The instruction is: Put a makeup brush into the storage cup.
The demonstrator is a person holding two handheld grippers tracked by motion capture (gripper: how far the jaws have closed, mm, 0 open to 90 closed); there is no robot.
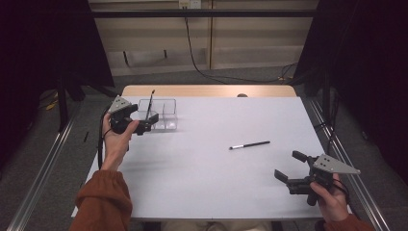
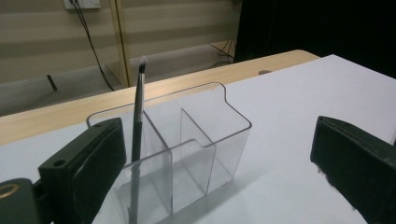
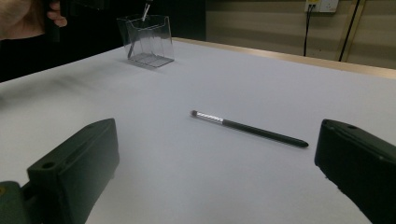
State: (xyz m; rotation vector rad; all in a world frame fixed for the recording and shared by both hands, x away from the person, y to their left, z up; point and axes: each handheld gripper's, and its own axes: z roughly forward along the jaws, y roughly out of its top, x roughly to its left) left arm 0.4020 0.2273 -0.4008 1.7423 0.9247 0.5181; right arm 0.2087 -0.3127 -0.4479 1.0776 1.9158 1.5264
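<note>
Left gripper [image 1: 144, 122] is held at the near-left corner of the clear divided organizer [image 1: 166, 113], jaws spread wide and holding nothing. One brush [image 2: 137, 126] stands in the organizer's left compartment, bristles up, leaning slightly. A second brush [image 1: 250, 144] lies flat on the white table [image 1: 207, 178], well apart from both grippers. Right gripper [image 1: 291, 166] hovers at the near-right, jaws released, the lying brush ahead of it with nothing between.

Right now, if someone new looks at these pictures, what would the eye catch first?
Probably the clear divided organizer at the table's far left, with one brush standing upright in it and the left tongs open beside it. Next, a second brush lying flat mid-table, ahead of the open right tongs.
</note>
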